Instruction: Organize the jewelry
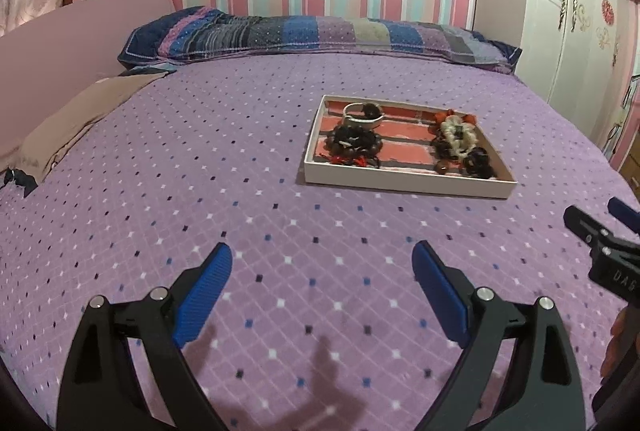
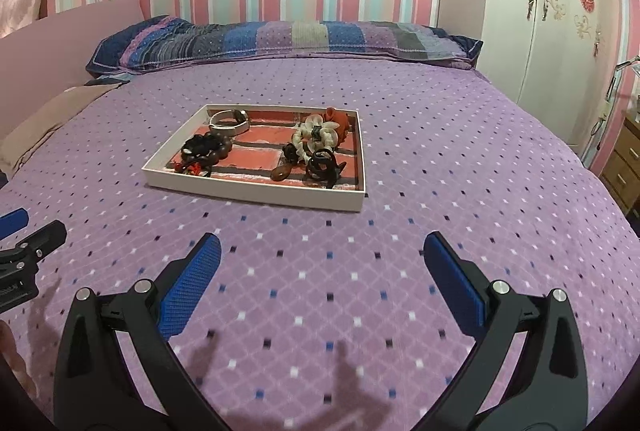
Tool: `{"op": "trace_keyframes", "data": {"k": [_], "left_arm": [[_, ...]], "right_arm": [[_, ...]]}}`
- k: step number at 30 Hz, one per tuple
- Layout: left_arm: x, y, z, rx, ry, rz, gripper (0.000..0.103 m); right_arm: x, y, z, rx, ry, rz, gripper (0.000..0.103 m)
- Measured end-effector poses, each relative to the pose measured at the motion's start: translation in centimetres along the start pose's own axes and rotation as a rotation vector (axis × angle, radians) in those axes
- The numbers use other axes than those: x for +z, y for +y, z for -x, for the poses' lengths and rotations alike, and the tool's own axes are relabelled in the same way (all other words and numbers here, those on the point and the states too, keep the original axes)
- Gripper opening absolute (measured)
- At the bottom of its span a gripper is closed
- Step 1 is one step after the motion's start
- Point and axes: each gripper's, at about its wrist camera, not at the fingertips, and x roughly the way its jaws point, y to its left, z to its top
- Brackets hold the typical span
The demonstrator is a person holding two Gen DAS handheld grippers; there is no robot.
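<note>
A purple bedspread [image 2: 440, 135] is seen, with a shallow white tray [image 2: 256, 194] set flat near its middle. Jewelry is gathered inside the tray: a dark bead bracelet [image 2: 206, 147] and a white bangle [image 2: 230, 123] at the left, a pale flower piece [image 2: 316, 135] and a black clip [image 2: 322, 163] at the right. The left gripper [image 1: 322, 291] and right gripper [image 2: 322, 279] are held low over the bedspread, well short of the tray. Both sets of jaws are spread wide and nothing is held, probably in readiness for a reach. A striped pillow [image 1: 320, 35] is laid along the wall.
</note>
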Motion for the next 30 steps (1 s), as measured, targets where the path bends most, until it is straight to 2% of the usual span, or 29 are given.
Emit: {"op": "trace_keyframes", "data": {"k": [12, 30], "left_arm": [[-1.4, -1.1, 4.5, 0.017, -0.040, 0.002, 0.090], [-2.2, -1.6, 6.0, 0.022, -0.062, -0.003, 0.090]], "right_arm": [[-1.8, -0.1, 4.6, -0.007, -0.017, -0.020, 0.099], [-2.3, -0.2, 6.4, -0.008, -0.038, -0.025, 0.099]]}}
